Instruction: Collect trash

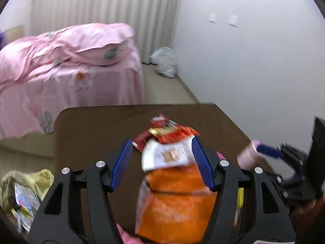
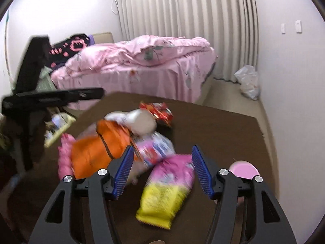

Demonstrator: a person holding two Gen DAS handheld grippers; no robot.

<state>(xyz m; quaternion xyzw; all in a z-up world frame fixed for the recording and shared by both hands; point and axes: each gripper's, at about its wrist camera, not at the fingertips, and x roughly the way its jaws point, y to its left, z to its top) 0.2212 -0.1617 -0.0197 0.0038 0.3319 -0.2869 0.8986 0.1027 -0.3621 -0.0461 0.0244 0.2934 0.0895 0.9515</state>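
Several snack wrappers lie on a brown table (image 1: 91,126). My left gripper (image 1: 161,140) is open over an orange-and-white bag (image 1: 174,193); the bag touches the right pad and a gap shows at the left pad. Beyond it lies a red wrapper (image 1: 162,130). My right gripper (image 2: 163,147) is open, with a pink-and-yellow bag (image 2: 166,189) flat on the table between its jaws. The orange bag (image 2: 97,148), a white-pink-blue packet (image 2: 156,148) and the red wrapper (image 2: 160,111) lie ahead of it. The right gripper's blue finger (image 1: 268,151) shows at the right edge.
A yellowish bag (image 1: 24,191) holding wrappers sits on the floor left of the table. A pink round object (image 2: 243,168) stands at the table's right side. A pink bed (image 2: 142,67) is behind, and a white plastic bag (image 2: 247,81) lies by the curtain.
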